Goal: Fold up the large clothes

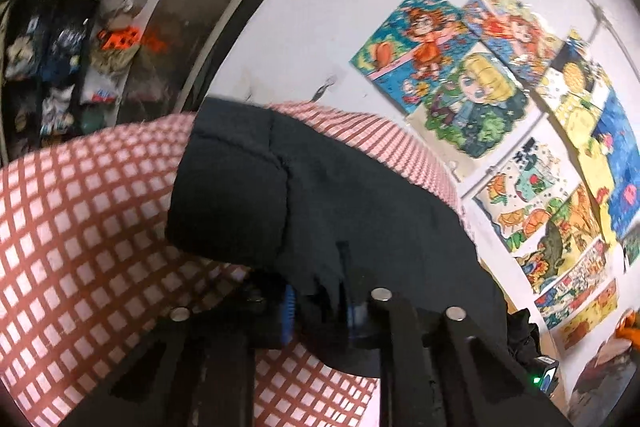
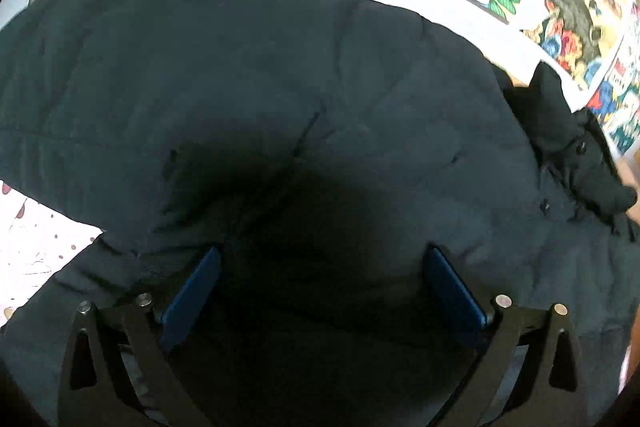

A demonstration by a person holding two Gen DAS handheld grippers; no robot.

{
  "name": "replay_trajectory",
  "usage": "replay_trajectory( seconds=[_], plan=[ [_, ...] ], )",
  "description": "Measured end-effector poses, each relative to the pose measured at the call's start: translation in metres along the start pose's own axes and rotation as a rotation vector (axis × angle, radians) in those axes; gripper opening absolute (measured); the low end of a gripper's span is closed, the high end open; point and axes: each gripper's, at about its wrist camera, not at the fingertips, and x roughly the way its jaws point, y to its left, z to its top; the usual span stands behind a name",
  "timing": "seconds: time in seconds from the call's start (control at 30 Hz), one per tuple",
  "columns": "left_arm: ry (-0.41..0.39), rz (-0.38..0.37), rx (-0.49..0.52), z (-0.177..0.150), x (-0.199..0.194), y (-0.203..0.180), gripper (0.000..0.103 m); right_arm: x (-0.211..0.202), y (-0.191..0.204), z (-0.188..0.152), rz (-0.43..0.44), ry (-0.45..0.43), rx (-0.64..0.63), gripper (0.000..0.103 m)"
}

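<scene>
A large black padded jacket (image 2: pixel 280 75) lies spread over the bed and fills most of the right wrist view. My right gripper (image 2: pixel 320 291) is open just above it, its blue pads (image 2: pixel 192 291) set wide apart with nothing between them. In the left wrist view my left gripper (image 1: pixel 320 311) is shut on a black edge of the jacket (image 1: pixel 320 211), holding a folded part of it over the red-and-white checked sheet (image 1: pixel 80 227). The jacket's collar with snaps (image 2: pixel 576 155) lies at the right.
A white wall with several colourful cartoon posters (image 1: pixel 500 115) stands behind the bed. A doorway and cluttered shelves (image 1: pixel 60 47) are at the far left. A white patterned sheet (image 2: pixel 36 239) shows at the left beside the jacket.
</scene>
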Motion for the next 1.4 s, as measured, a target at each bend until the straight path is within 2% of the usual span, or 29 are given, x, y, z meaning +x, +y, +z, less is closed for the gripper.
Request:
replay_trajectory(
  seconds=[0.2, 0.37, 0.5, 0.6, 0.67, 0.73, 0.8, 0.9, 1.13, 1.3, 1.4],
  plan=[
    [-0.117, -0.056, 0.155, 0.016, -0.025, -0.039, 0.012, -0.035, -0.032, -0.005, 0.080, -0.085, 0.152, 0.101],
    [-0.209, -0.179, 0.312, 0.032, -0.060, -0.103, 0.011, -0.085, -0.069, -0.017, 0.124, -0.127, 0.258, 0.101],
    [-0.216, -0.279, 0.460, 0.037, -0.086, -0.176, 0.011, -0.119, -0.111, -0.028, 0.135, -0.223, 0.341, 0.101],
    [-0.204, -0.344, 0.510, 0.034, -0.101, -0.216, 0.011, -0.141, -0.152, -0.037, 0.239, -0.331, 0.498, 0.101],
    [-0.187, -0.406, 0.531, 0.028, -0.113, -0.243, 0.011, -0.156, -0.173, -0.046, 0.278, -0.411, 0.589, 0.101],
    [-0.167, -0.465, 0.564, 0.019, -0.123, -0.264, 0.011, -0.166, -0.186, -0.055, 0.303, -0.426, 0.642, 0.101],
    [-0.121, -0.540, 0.640, 0.001, -0.132, -0.292, 0.011, -0.174, -0.194, -0.065, 0.320, -0.428, 0.656, 0.101],
    [-0.068, -0.593, 0.724, -0.028, -0.138, -0.323, 0.011, -0.193, -0.202, -0.085, 0.307, -0.438, 0.632, 0.101],
    [0.094, -0.752, 0.867, -0.126, -0.140, -0.374, 0.011, -0.224, -0.239, -0.144, 0.210, -0.400, 0.607, 0.101],
    [0.194, -0.786, 0.990, -0.197, -0.131, -0.386, 0.011, -0.220, -0.263, -0.182, 0.099, -0.301, 0.658, 0.101],
    [0.300, -0.731, 1.042, -0.238, -0.113, -0.391, 0.011, -0.221, -0.281, -0.202, 0.109, -0.297, 0.693, 0.101]
  ],
)
